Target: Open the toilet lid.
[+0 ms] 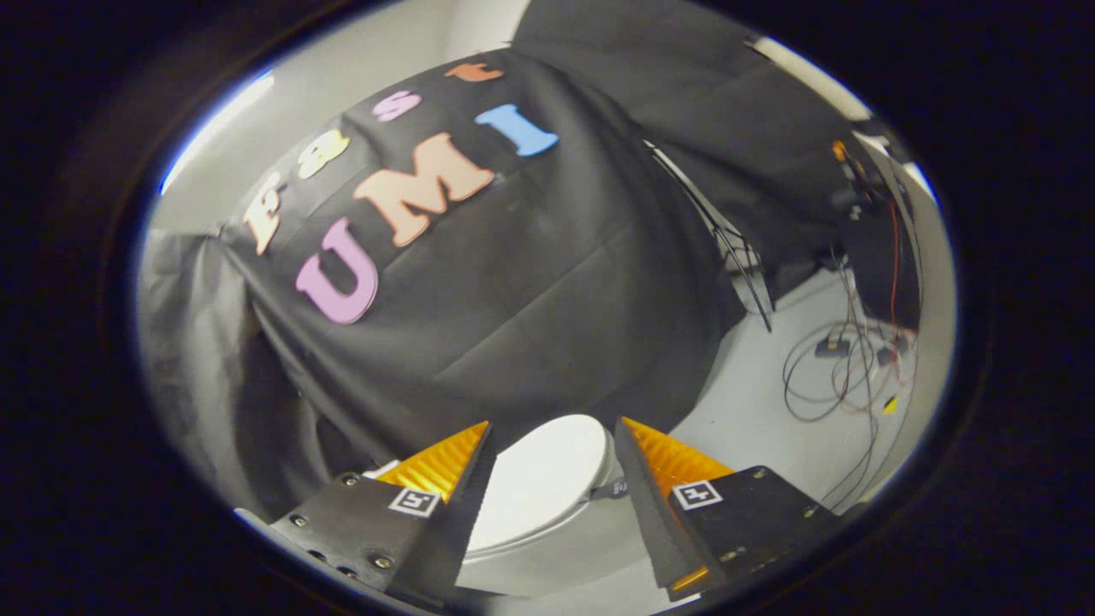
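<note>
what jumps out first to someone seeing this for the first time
The white toilet lid stands out most, lying closed between and just beyond the tongs, whose orange-faced fingers stand apart with nothing held. Behind it hangs the black cloth wall, and off to the side a tangle of cables lies on the pale floor.
</note>
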`<state>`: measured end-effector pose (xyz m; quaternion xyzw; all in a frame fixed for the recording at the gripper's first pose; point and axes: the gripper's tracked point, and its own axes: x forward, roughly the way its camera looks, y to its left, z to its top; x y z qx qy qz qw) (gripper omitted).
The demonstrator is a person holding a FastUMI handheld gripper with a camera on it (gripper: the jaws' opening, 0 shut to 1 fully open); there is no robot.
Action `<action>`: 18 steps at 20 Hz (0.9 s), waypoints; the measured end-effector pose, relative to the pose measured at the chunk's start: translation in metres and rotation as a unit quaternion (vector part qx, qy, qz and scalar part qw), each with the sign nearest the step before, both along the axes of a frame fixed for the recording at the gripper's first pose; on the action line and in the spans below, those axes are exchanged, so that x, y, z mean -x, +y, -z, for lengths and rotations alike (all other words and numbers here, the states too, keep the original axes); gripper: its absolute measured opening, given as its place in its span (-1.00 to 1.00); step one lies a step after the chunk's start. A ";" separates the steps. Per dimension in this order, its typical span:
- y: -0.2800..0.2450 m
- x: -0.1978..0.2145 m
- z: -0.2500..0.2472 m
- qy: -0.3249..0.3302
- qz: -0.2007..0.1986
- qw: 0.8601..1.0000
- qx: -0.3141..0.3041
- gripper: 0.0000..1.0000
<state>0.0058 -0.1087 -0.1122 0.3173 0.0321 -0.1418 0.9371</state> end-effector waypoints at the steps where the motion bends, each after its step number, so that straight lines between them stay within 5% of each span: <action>1: -0.003 0.000 0.011 -0.007 0.009 0.999 -0.031 0.64; 4: -0.019 0.002 0.064 -0.001 0.050 0.992 -0.117 0.63; 9: -0.019 -0.012 0.102 -0.080 0.099 0.968 -0.215 0.63; 18: 0.005 -0.069 0.197 -0.028 0.091 0.951 -0.293 0.63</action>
